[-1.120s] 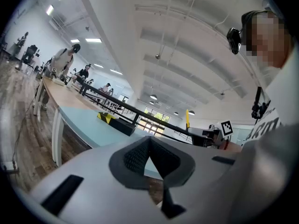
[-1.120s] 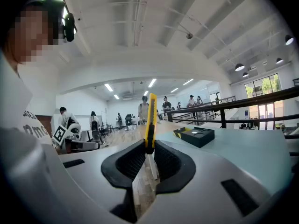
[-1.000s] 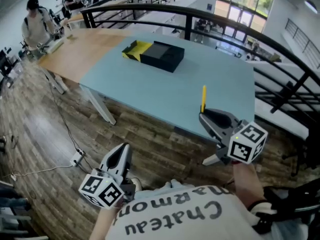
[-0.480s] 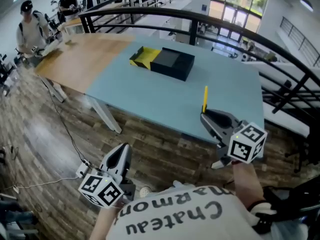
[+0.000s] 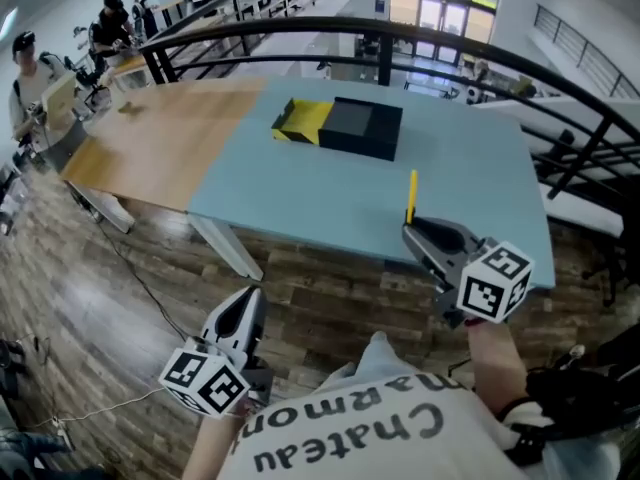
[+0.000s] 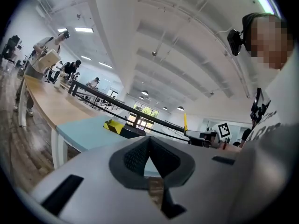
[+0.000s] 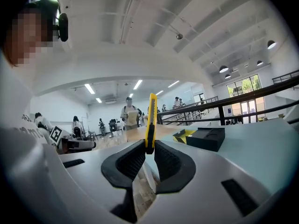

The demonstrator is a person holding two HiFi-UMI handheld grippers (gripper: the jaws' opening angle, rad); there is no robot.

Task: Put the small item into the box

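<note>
My right claw [image 5: 413, 230] pinches the slim yellow item [image 5: 410, 196] upright for carrying to the far black box [image 5: 362, 128]; my left claw [image 5: 248, 306] hangs closed, empty, unneeded.

Large open-plan workspace of lab or office type, set on a railed upper level. Evidence: high white ceiling [image 6: 154, 41] with strip lights [image 6: 84, 30]; black tubular railing [image 5: 300, 30] behind the far edge of a long light-blue table [image 5: 330, 193], with a wood-topped table [image 5: 160, 133] adjoining its left edge. Also wood-plank floor [image 5: 90, 288], glazed doors [image 5: 440, 8] beyond the railing, and people [image 5: 105, 30] standing at cluttered benches past the far left corner.
</note>
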